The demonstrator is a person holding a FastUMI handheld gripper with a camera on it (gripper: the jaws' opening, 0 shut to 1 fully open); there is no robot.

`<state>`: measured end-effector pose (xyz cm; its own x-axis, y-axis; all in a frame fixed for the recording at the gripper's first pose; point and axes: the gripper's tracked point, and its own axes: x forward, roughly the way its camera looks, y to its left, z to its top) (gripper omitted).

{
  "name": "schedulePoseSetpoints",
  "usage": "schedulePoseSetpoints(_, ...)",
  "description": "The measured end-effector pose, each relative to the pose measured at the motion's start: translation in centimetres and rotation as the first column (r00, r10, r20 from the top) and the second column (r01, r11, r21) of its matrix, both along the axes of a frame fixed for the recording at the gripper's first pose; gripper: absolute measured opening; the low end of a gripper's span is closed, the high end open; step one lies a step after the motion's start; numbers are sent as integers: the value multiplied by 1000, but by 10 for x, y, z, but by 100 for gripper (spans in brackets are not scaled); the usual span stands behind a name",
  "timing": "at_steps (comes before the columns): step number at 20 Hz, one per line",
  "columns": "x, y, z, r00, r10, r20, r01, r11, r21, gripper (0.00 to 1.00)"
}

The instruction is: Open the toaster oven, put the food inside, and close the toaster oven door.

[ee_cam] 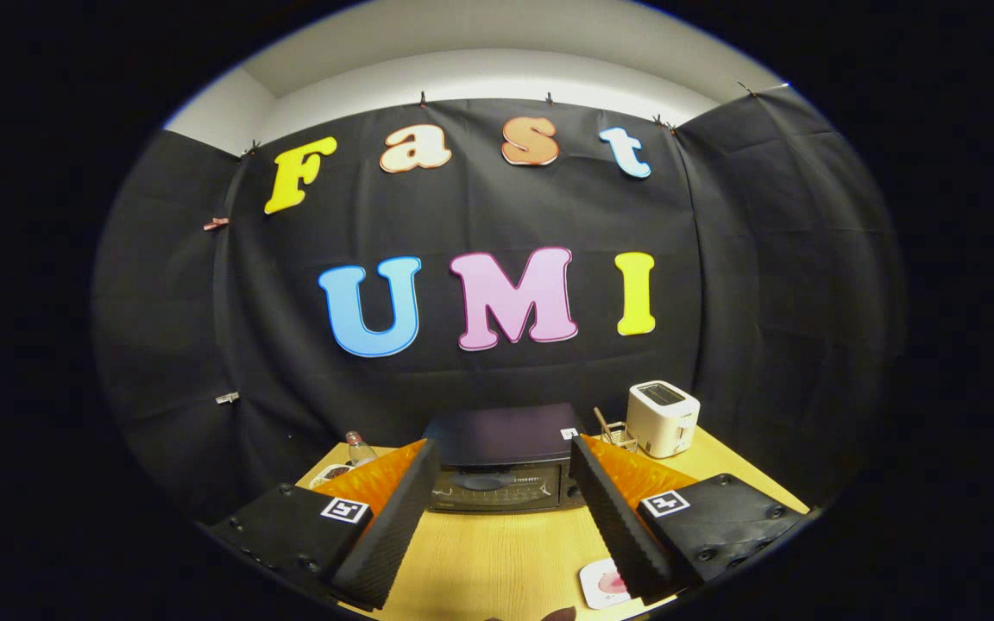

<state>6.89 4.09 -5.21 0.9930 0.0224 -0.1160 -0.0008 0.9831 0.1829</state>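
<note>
The gripper (506, 483) is hovering above the wooden table (497, 561) with its jaws spread wide and gripping nothing. The toaster oven (501, 466) is sitting just beyond the fingertips — framed in the gap between them — with its door shut. A white toaster (661, 418) is standing well to the right of the oven, and a small plate (602, 584) is lying beside the right finger.

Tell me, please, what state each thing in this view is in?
toaster oven: door closed, just beyond the fingers.
gripper: open, holding nothing.
white toaster: upright, slots empty.
bottle: upright, capped.
small plate: flat on the table, something pink on it.
</note>
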Motion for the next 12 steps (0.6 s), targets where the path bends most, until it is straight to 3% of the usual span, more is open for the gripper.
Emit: schedulePoseSetpoints(12, 163, 67, -139, 979, 39, -201, -51, 997, -58, 98)
